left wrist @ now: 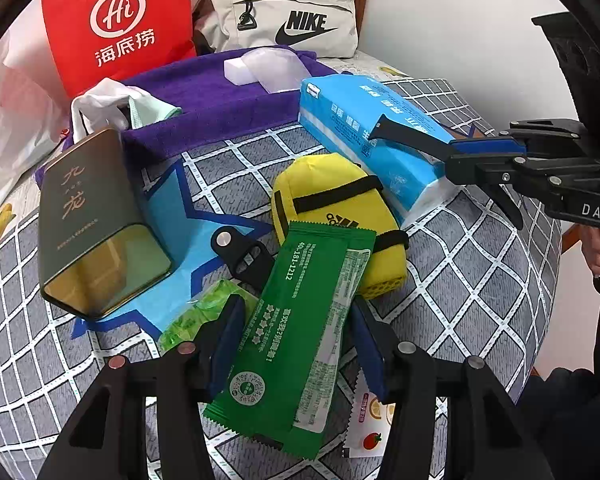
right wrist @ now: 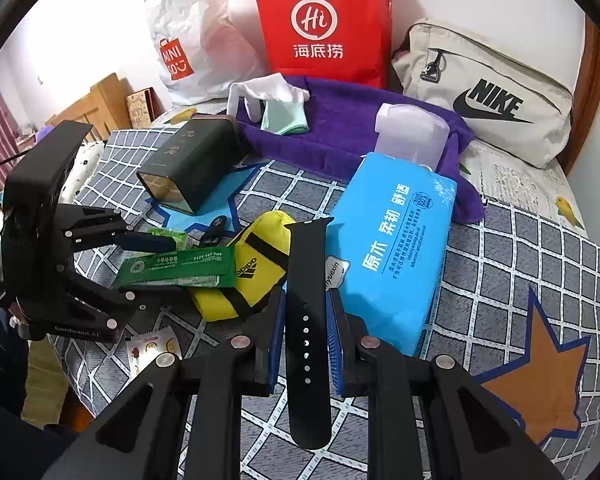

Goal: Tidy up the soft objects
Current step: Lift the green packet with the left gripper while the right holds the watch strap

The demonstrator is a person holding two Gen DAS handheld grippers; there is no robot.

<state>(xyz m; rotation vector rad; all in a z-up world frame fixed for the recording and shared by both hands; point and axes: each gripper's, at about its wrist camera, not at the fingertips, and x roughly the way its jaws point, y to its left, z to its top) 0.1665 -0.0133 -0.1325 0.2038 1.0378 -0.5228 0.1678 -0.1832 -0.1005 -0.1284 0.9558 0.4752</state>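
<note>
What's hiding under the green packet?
The green packet lies across the yellow pouch, covering its lower part, and over part of a black strap piece. A light green wrapper peeks out beside it. What else sits beneath cannot be seen.

My green packet (left wrist: 300, 344) was glossy plastic film, the blue tissue pack (right wrist: 396, 256) shiny too; the watch strap (right wrist: 306, 320) looked matt rubber, the purple towel (right wrist: 340, 128) fuzzy cloth, the tin (left wrist: 88, 220) smooth metal.
</note>
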